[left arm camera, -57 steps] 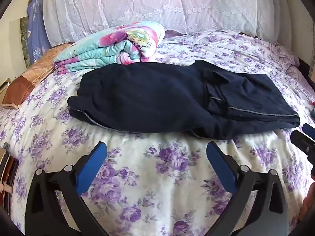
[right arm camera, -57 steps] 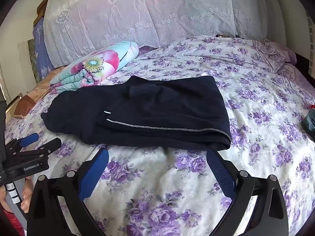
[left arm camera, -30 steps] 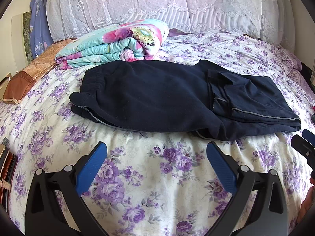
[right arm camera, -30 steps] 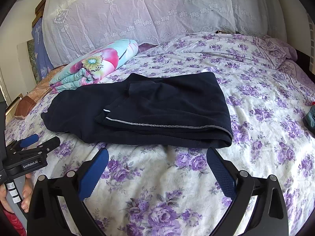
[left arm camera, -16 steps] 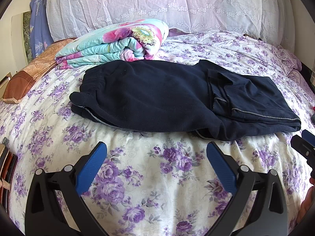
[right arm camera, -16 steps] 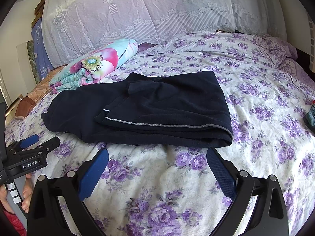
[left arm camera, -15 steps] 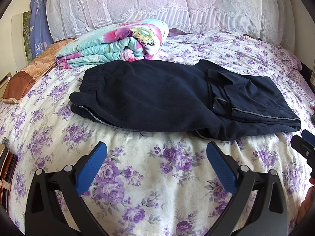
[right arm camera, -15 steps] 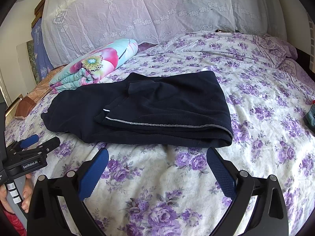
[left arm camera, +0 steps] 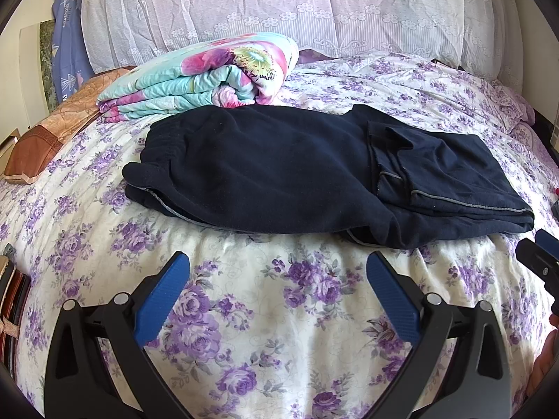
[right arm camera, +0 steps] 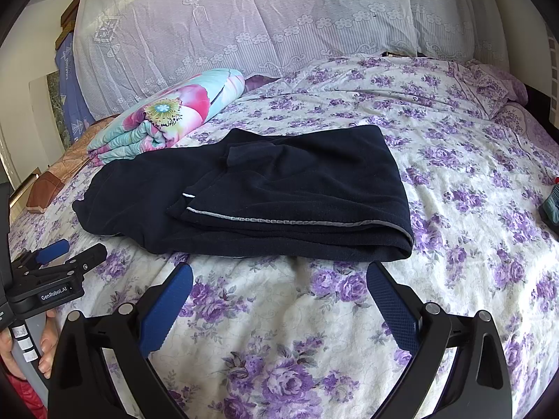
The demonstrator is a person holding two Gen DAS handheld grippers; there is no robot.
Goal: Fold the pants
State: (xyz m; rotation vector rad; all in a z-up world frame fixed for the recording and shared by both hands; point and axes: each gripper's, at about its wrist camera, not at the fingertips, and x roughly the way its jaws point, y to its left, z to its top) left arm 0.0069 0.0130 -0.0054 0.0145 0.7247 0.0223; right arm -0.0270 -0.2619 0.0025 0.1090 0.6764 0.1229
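Note:
Dark navy pants (left arm camera: 279, 174) lie flat on the floral bed, waistband at the left, legs folded back over themselves at the right with a grey seam line showing. In the right wrist view the same pants (right arm camera: 279, 192) show their folded end nearest me. My left gripper (left arm camera: 277, 279) hovers open over the sheet just short of the pants' near edge, holding nothing. My right gripper (right arm camera: 279, 284) is open too, just short of the folded end. The left gripper (right arm camera: 66, 255) appears at the right view's left edge, in a hand.
A rolled floral quilt (left arm camera: 209, 73) lies behind the waistband, touching it. A lace-covered headboard pillow (left arm camera: 279, 10) spans the back. A brown cushion (left arm camera: 45, 139) sits at the far left. A small teal object (right arm camera: 551, 206) lies at the bed's right edge.
Both views shifted slightly over the first second, then held still. The pants have not moved and both grippers stay open.

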